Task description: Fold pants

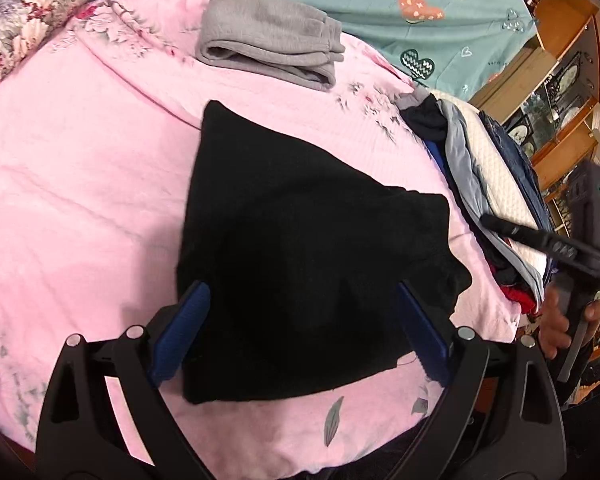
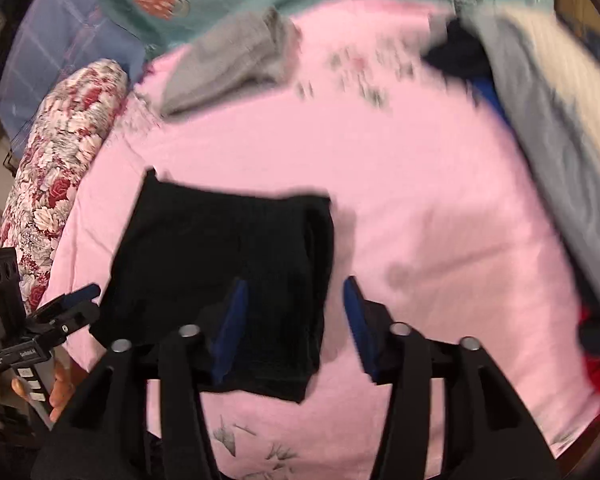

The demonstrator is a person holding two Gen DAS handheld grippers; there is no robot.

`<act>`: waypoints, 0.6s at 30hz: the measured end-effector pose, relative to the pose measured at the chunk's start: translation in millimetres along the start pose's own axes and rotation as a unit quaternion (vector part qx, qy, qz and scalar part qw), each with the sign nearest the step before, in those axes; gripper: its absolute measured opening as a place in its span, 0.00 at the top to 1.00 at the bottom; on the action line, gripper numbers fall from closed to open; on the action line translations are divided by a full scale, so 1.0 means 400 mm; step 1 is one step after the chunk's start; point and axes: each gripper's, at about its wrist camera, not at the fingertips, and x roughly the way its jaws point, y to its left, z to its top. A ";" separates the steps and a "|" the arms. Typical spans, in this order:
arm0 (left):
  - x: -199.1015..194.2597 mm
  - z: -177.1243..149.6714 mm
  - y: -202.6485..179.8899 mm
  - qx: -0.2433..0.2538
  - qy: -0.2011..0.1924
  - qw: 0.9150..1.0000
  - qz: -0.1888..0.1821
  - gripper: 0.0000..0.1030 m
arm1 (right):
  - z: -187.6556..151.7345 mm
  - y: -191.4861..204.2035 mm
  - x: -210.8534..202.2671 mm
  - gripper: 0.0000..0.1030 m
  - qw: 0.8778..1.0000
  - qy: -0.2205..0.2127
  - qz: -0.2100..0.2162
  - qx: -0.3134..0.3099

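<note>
Folded black pants (image 1: pixel 300 248) lie flat on the pink bedspread (image 1: pixel 80 200). Left gripper (image 1: pixel 300 332) and right gripper (image 2: pixel 296 320) hover above with fingers spread wide, holding nothing. Teal quilt (image 1: pixel 380 0) lettering is illegible. Bare pink cloth borders the pants; clothes pile (image 1: pixel 496 184) flanks the right edge.

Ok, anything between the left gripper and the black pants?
Nothing visible. The left gripper is open right over the black pants, a finger either side. The grey folded pants and the clothes pile sit off to the sides.
</note>
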 end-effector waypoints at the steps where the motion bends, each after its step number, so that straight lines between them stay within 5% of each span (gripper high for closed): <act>1: -0.001 0.002 0.000 -0.001 0.002 1.000 0.001 0.11 | 0.019 0.029 -0.012 0.43 1.000 -0.016 0.006 -0.017; 2: 0.001 0.003 -0.003 0.001 0.004 1.000 0.001 0.15 | 0.044 0.073 -0.012 0.43 0.999 -0.023 0.016 -0.044; 7: 0.076 -0.008 -0.008 0.000 0.062 0.998 0.008 0.74 | 0.160 0.336 0.145 0.43 0.977 0.039 0.084 -0.195; 12: 0.085 -0.019 0.000 0.006 0.056 0.998 0.012 0.75 | 0.245 0.519 0.368 0.43 0.956 0.077 0.015 -0.283; 17: 0.082 -0.026 0.016 0.006 0.057 0.998 -0.002 0.75 | 0.275 0.542 0.491 0.43 0.948 0.151 0.024 -0.280; 18: 0.080 -0.028 0.017 0.009 0.057 0.998 -0.003 0.75 | 0.266 0.540 0.499 0.63 0.947 0.158 0.028 -0.278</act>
